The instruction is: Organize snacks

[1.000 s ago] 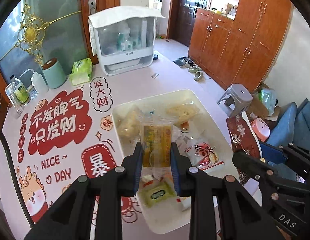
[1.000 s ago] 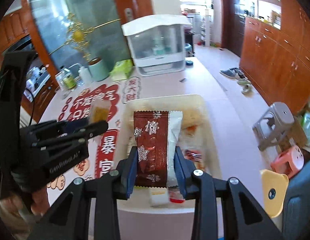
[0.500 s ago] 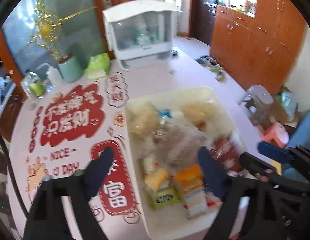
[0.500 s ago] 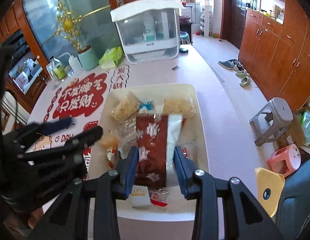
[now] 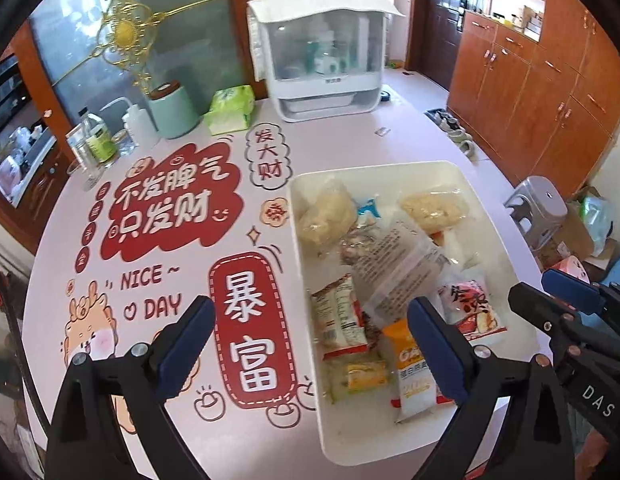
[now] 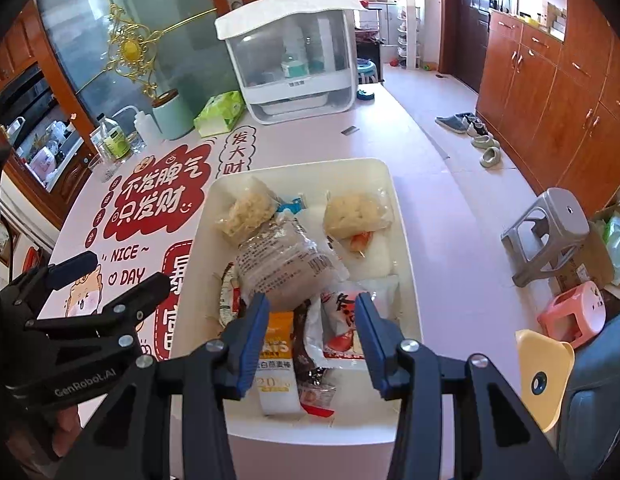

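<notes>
Both grippers now stand with jaws spread and empty. One second ago the left gripper [image 5: 310,344] clamped a clear yellow-labelled packet and the right gripper [image 6: 310,336] clamped a dark red snowflake packet [image 6: 306,344]. Both packets have been released into the white tray [image 6: 406,240] on the bench [image 5: 330,148].

The red packet now lies partly buried near the front of the tray, under the right gripper. The clear packet cannot be picked out with certainty among the pile.

The tray also holds two crumbly yellow snack bags [image 6: 246,208], a large clear bag [image 6: 286,264], an orange-and-white sachet [image 6: 276,364] and a red-and-white pouch [image 6: 342,324].

Judgement: the deposit step is complete. No loose snacks are visible on the bench outside the tray.
</notes>
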Action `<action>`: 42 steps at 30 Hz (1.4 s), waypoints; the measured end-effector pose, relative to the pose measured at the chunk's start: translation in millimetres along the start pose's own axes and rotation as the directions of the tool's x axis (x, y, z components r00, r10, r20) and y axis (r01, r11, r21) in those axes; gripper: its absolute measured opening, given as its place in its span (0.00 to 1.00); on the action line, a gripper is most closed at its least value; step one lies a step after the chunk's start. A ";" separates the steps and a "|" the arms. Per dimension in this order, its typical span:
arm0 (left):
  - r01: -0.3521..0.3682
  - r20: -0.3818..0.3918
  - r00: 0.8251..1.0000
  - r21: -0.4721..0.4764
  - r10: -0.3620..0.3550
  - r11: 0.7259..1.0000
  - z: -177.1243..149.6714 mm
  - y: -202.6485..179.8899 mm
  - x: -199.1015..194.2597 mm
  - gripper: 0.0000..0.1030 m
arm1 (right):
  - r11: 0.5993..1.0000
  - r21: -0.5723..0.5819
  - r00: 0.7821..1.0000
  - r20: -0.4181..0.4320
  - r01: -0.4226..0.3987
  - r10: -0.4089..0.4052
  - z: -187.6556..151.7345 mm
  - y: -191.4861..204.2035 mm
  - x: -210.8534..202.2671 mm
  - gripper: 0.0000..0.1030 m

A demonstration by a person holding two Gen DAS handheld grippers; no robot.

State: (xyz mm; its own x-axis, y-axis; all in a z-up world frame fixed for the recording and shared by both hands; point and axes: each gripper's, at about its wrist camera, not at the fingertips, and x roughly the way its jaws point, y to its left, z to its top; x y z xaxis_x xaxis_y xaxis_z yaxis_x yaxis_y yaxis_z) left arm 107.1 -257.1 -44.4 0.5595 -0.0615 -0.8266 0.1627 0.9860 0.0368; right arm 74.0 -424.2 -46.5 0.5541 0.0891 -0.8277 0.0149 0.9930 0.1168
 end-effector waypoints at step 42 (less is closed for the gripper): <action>-0.150 -0.005 0.989 -0.150 0.151 0.977 -81.2 116.8 -66.5 0.94 | 0.997 -0.079 1.000 0.014 0.023 -0.022 -55.1 131.8 -28.6 0.47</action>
State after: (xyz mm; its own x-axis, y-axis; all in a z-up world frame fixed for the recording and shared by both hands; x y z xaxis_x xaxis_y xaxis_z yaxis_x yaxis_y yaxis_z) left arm 22.9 -125.3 -30.7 0.5733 0.0886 -0.8145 -0.0463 0.9960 0.0758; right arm 14.2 -291.7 -37.6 0.5654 0.0661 -0.8222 -0.0381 0.9978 0.0540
